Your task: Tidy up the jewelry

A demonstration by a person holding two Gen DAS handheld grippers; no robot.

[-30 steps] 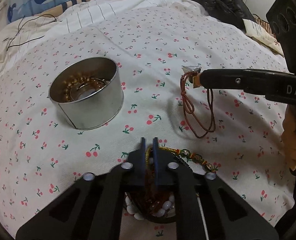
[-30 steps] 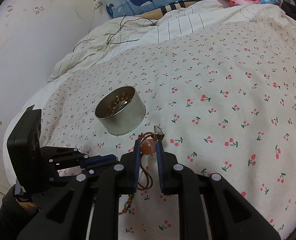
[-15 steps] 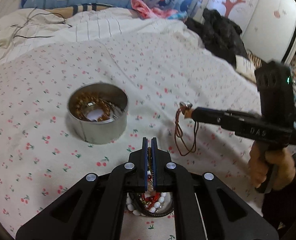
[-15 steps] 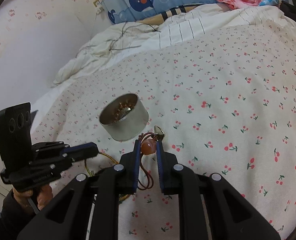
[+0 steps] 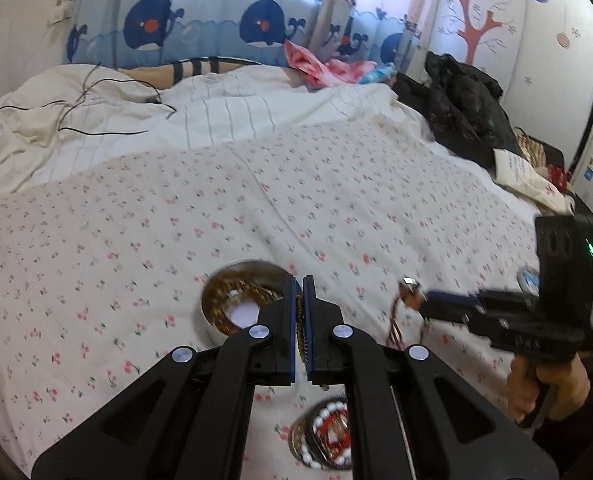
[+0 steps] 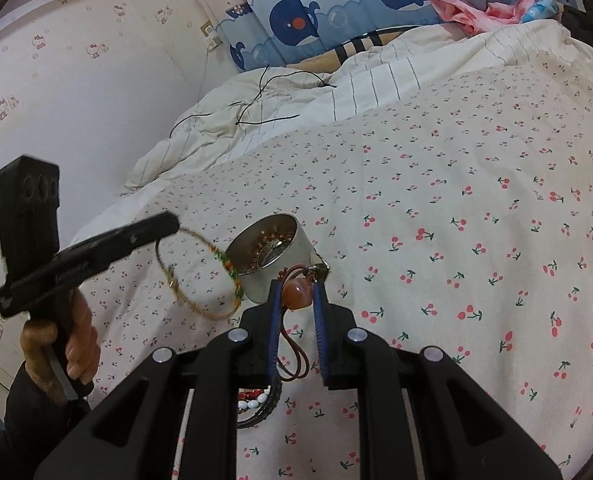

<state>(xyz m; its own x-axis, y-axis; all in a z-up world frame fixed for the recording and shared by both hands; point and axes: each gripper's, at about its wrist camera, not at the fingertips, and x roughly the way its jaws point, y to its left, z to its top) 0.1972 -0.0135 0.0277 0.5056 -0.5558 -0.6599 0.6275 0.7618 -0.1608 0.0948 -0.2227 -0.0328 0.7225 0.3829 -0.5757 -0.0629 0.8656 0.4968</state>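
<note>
Lifted left gripper now hides half the blurred tin

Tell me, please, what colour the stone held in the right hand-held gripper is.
Orange stone, clearest in the right wrist view.

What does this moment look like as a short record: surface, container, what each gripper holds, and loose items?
surface: bedspread with cherry print
container: round metal tin, open, beaded jewelry inside
left gripper: jaws shut on a braided cord bracelet, hanging clear of the bedspread left of the tin
right gripper: jaws shut on an orange bead pendant, its brown cord dangling below
loose items: white and red bead bracelets below the grippers
task state: neither held piece is in the tin yet
</note>
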